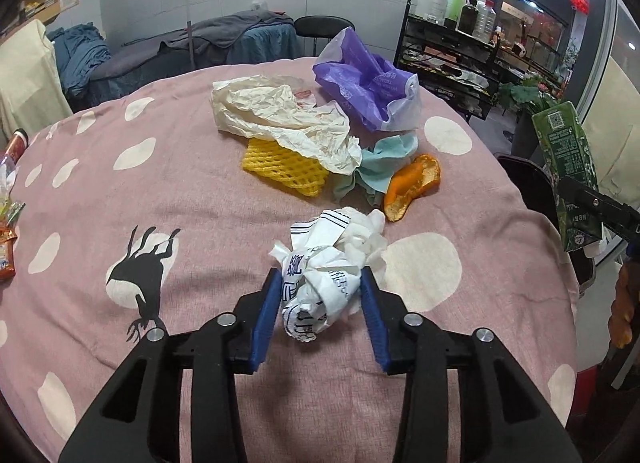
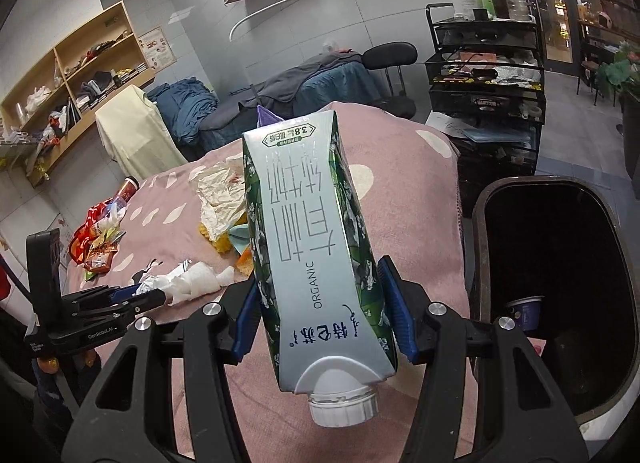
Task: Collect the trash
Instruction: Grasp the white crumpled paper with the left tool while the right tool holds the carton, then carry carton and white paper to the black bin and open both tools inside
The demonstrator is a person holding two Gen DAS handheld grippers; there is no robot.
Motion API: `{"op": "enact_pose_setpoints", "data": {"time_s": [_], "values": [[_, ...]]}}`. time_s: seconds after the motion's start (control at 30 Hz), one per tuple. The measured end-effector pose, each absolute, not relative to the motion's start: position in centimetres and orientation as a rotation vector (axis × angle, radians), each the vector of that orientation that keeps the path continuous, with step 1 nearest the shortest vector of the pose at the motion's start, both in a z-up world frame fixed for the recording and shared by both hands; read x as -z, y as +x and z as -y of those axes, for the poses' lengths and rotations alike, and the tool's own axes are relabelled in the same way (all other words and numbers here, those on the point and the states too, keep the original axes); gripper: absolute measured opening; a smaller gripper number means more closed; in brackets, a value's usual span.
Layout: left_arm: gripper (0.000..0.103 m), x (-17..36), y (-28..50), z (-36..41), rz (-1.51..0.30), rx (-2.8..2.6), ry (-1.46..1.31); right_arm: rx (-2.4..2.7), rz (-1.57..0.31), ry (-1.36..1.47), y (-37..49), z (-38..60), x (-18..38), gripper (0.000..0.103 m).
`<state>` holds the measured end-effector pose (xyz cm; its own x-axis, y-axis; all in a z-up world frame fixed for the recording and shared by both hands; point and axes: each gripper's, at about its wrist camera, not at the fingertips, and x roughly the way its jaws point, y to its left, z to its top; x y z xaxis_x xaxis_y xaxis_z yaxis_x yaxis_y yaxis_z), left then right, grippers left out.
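Note:
A crumpled white printed paper wad [image 1: 320, 263] sits between the blue pads of my left gripper [image 1: 321, 271], which press it from both sides just over the pink dotted tablecloth [image 1: 180, 191]. The right wrist view shows the same gripper [image 2: 152, 295] from the side with the wad [image 2: 192, 281] at its tips. My right gripper [image 2: 319, 273] is shut on a green and white milk carton [image 2: 312, 231], cap end toward the camera, held beside a dark bin [image 2: 476, 223]. The carton [image 1: 568, 167] also shows at the right edge of the left wrist view.
Farther along the table lie a purple bag [image 1: 360, 75], cream crumpled paper [image 1: 280, 115], yellow foam net [image 1: 280, 167], teal tissue [image 1: 384, 167] and orange peel [image 1: 412, 183]. Snack wrappers [image 2: 96, 243] and a red can [image 2: 128, 187] lie left. A purple cup [image 2: 524, 311] is inside the bin.

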<state>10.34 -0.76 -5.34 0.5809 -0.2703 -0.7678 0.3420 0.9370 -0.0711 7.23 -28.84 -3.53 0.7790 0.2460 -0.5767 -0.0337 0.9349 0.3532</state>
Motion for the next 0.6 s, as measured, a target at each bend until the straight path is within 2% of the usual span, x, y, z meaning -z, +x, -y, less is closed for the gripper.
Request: {"op": "enact_pose_setpoints", "data": {"time_s": [0.03, 0.47, 0.5, 0.57, 0.6], "values": [[0.048, 5.5, 10.2, 0.7, -0.883, 0.353, 0.088, -0.152, -0.661, 0.338, 7.0, 28.9, 3.5, 0.055], [0.048, 5.6, 10.3, -1.6, -0.905, 0.347, -0.056, -0.142, -0.652, 0.355, 5.4, 29.8, 3.6, 0.055], [0.046, 5.7, 10.5, -1.7, -0.907, 0.349, -0.076, -0.144, -0.654, 0.355, 5.4, 29.8, 3.6, 0.055], [0.033, 6.0, 10.7, -2.1, -0.924, 0.366, -0.115, -0.147, -0.655, 0.355, 5.2, 29.8, 3.6, 0.055], [0.033, 6.0, 10.7, -2.2, -0.927, 0.367, -0.125, -0.148, -0.655, 0.353, 5.1, 29.8, 3.6, 0.055]]}}
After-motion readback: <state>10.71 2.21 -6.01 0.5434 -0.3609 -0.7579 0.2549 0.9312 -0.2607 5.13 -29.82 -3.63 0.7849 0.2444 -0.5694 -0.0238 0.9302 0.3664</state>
